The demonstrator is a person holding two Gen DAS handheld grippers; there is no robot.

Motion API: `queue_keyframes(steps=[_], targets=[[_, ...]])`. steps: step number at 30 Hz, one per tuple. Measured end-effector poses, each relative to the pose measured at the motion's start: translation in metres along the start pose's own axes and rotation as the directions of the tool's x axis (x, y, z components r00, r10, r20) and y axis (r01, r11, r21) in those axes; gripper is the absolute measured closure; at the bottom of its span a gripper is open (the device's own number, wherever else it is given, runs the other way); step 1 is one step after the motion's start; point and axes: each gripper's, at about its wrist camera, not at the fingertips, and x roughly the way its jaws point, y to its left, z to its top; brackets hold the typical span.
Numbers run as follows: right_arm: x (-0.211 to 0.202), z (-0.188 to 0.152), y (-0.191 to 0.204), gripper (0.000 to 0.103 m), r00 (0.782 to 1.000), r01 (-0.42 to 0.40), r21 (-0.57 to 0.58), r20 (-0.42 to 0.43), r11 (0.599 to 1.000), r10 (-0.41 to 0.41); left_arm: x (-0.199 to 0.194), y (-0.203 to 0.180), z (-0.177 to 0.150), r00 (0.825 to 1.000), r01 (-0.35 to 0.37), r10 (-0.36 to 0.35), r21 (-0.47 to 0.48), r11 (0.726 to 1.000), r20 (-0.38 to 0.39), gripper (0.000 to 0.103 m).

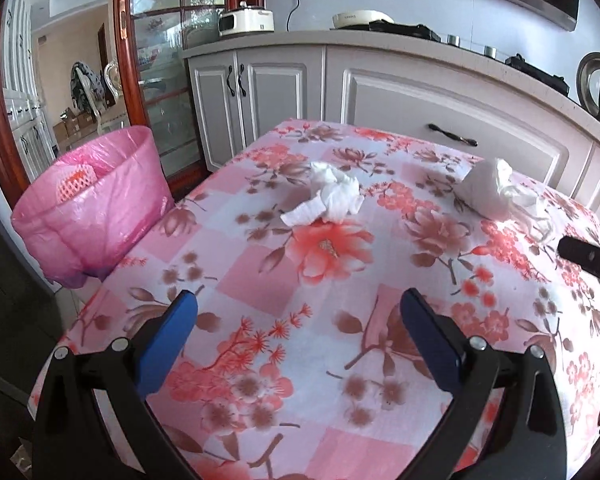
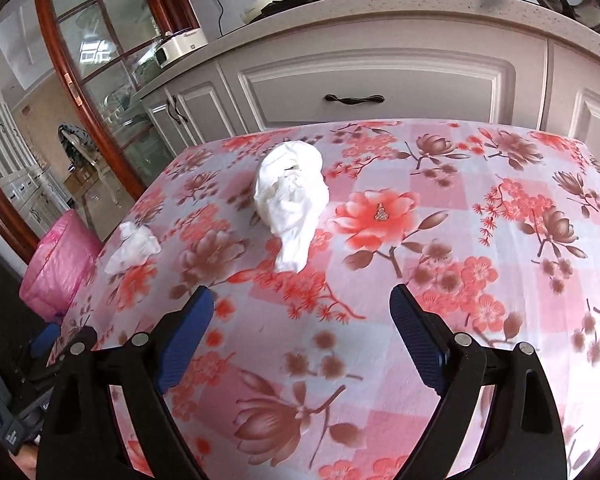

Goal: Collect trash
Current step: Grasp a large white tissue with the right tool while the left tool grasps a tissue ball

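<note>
Two white crumpled tissues lie on the floral tablecloth (image 1: 300, 360). In the left wrist view the smaller wad (image 1: 332, 198) sits mid-table ahead of my left gripper (image 1: 298, 304), which stands open and empty over the cloth. The larger wad (image 1: 496, 190) lies to the right, near a black part of the other gripper (image 1: 584, 258). In the right wrist view the larger wad (image 2: 292, 200) is just ahead of my right gripper (image 2: 302, 298), whose jaws stand wide open with nothing between them. The smaller wad (image 2: 134, 246) lies at the table's left edge.
A bin lined with a pink bag (image 1: 96, 204) stands off the table's left corner, with a foam net inside; it also shows as the pink bin (image 2: 60, 264). White cabinets (image 1: 420, 96) and a counter with appliances run behind the table. A glass door with wooden frame (image 1: 156, 60) is at the left.
</note>
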Motion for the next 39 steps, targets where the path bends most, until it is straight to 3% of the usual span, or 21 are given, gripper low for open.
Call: queue_keyframes(steps=[10,17,25,29,31,39], targets=[[0.036,0.044,0.020,0.018,0.999,0.045,-0.060,-0.025,0.997,-0.047,0.015,0.018,0.006,0.998,0.003,-0.005,-0.045,0.999,-0.057,0.005],[0.087,0.076,0.035,0.018,0.994,0.078,-0.073,-0.071,0.994,-0.083,0.015,0.033,0.006,0.998,0.024,-0.028,-0.062,0.998,-0.059,0.005],[0.131,0.080,0.044,0.019,0.983,0.113,-0.096,-0.134,0.989,-0.125,0.019,0.046,0.006,0.996,0.046,-0.051,-0.066,0.997,-0.072,0.005],[0.134,0.073,0.043,0.044,0.982,0.128,-0.111,-0.125,0.986,-0.142,0.024,0.048,0.009,0.995,0.048,-0.053,-0.074,0.996,-0.079,0.005],[0.131,0.070,0.042,0.051,0.984,0.117,-0.125,-0.119,0.985,-0.132,0.026,0.048,0.011,0.995,0.049,-0.054,-0.071,0.996,-0.081,0.005],[0.094,0.052,0.033,0.057,0.994,0.078,-0.101,-0.063,0.992,-0.084,0.043,0.044,0.031,0.995,0.060,-0.065,-0.065,0.996,-0.082,0.005]])
